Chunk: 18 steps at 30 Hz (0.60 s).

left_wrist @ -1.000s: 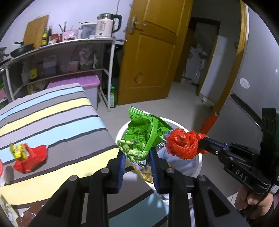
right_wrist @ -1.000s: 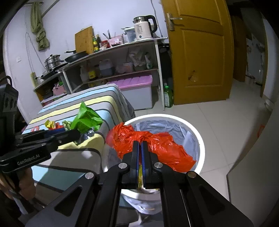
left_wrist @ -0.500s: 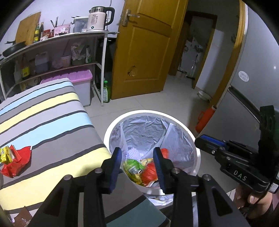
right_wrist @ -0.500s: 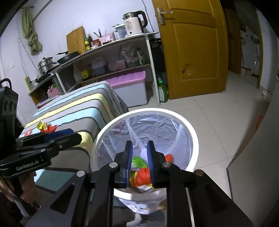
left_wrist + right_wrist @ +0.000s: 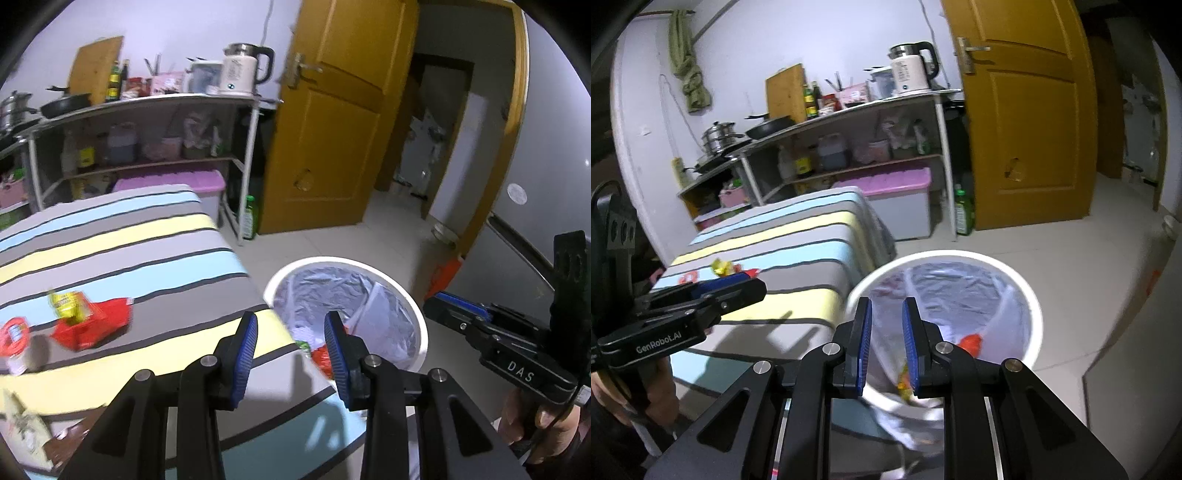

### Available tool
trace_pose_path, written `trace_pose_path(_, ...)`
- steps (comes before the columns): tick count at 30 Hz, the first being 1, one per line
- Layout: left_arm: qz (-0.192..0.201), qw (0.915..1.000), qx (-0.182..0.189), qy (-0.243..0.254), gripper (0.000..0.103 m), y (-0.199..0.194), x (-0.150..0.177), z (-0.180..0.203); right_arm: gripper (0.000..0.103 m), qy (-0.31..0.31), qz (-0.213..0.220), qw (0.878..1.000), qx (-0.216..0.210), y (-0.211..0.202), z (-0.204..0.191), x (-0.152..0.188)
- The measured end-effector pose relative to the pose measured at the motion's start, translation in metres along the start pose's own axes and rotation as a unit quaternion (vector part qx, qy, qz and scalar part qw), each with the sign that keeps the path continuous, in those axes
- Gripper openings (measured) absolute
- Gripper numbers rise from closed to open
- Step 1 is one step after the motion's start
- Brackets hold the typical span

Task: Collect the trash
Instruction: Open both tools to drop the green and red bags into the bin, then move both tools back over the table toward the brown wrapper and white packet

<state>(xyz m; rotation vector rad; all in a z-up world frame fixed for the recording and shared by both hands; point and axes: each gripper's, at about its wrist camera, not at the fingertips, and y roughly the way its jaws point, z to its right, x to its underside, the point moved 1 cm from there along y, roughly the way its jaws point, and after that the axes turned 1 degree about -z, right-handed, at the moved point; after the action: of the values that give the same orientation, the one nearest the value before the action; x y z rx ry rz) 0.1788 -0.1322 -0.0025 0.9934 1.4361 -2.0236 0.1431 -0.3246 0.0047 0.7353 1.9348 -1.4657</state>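
Note:
The white bin point(image 5: 369, 264) with its clear liner stands on the floor beside the striped table point(image 5: 122, 240). Red trash point(image 5: 322, 360) and a scrap of green lie inside it. My left gripper point(image 5: 291, 332) is open and empty over the table's corner, next to the bin. On the table lie a red wrapper point(image 5: 92, 326), a yellow packet point(image 5: 68, 303) and a red-lidded cup point(image 5: 14, 341). My right gripper point(image 5: 887, 314) hangs over the bin point(image 5: 1015, 273), open a little and empty, with the red bag point(image 5: 971, 343) below it. The left gripper point(image 5: 738, 290) shows to its left.
A metal rack point(image 5: 147, 103) with a kettle point(image 5: 242, 68) stands behind the table. Under it are a purple-lidded box point(image 5: 173, 181) and a green bottle point(image 5: 250, 218). A yellow door point(image 5: 332, 129) is behind the bin. A brown wrapper point(image 5: 62, 443) lies at the table's near edge.
The left gripper let go of the green packet and the right let go of the red bag; both fell into the bin. Both grippers opened, and the left one swung towards the table.

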Motion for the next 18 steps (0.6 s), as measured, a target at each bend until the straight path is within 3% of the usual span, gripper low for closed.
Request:
trace_pose_path(10, 0.034, 0.9978, -0.051, -0.023, 0.037, -0.056, 0.018, -0.042, 0.018, -0.036, -0.01, 0.998, -0.044, 0.001, -0.056, 0.004)
trace_pose_path(11, 0.035, 0.9975, -0.056, -0.027, 0.037, -0.061, 0.02, -0.048, 0.02, -0.037, -0.014, 0.998, -0.049, 0.002, -0.058, 0.004)
trace_pose_path(13, 0.036, 0.9967, -0.065, -0.034, 0.037, -0.068, 0.025, -0.056, 0.043, -0.044, -0.021, 0.997, -0.059, 0.005, -0.068, 0.005)
trace_pose_path(18, 0.038, 0.9937, -0.09, -0.055, 0.037, -0.089, 0.041, -0.083, 0.047, -0.061, -0.029, 0.994, -0.081, 0.01, -0.091, 0.008)
